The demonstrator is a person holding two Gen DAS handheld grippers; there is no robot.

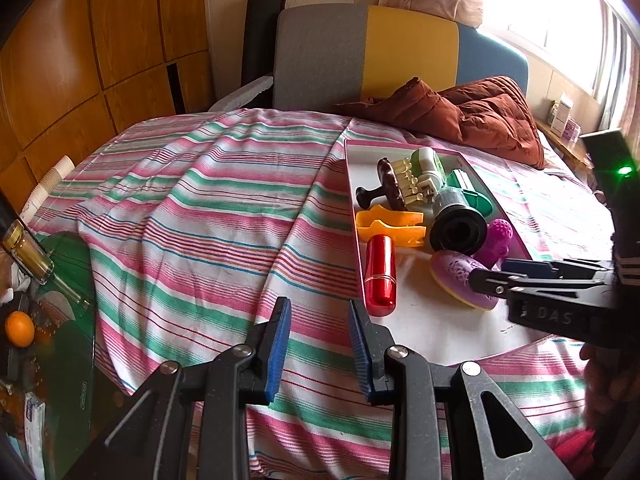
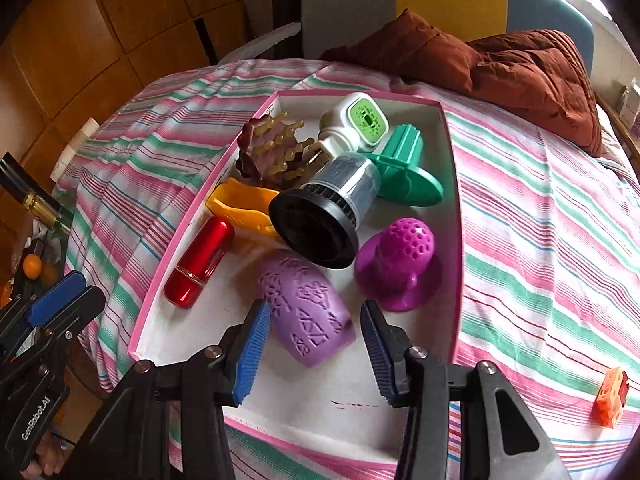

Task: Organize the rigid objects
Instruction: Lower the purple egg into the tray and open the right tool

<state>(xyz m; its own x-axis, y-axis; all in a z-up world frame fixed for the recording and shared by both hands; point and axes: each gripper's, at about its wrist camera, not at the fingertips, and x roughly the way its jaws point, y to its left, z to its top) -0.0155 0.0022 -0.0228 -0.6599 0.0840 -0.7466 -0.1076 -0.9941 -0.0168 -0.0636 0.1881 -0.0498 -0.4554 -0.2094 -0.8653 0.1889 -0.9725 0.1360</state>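
Right gripper (image 2: 314, 314): half open, pointing down into the pink-rimmed tray (image 2: 456, 200), blue pads flanking the lilac embossed piece (image 2: 308, 308) that lies on the white tray floor. Right pad clear of it. Left pad just beside its edge; hard to tell if touching. Not gripped.

Just beyond, in the same tray: a magenta dotted stopper (image 2: 400, 264) standing on its flared base, and a grey cylinder with a black flange (image 2: 320, 224) lying on its side between stopper and yellow clip (image 2: 240, 204). Along the left wall, a red metallic capsule (image 2: 200, 260) lying flat. Farther back, crowded together: a brown comb with amber teeth (image 2: 272, 148), a white-and-green gadget (image 2: 360, 124) and a teal flanged piece (image 2: 408, 172).

Left gripper (image 1: 318, 306): drawn in narrow, nothing between the pads, hanging over the striped sheet (image 1: 192, 208) just left of the tray's near corner.

Outside the tray, well to the right on the sheet: a small orange block (image 2: 610, 396). Behind the tray, a rumpled brown quilt (image 2: 520, 64).
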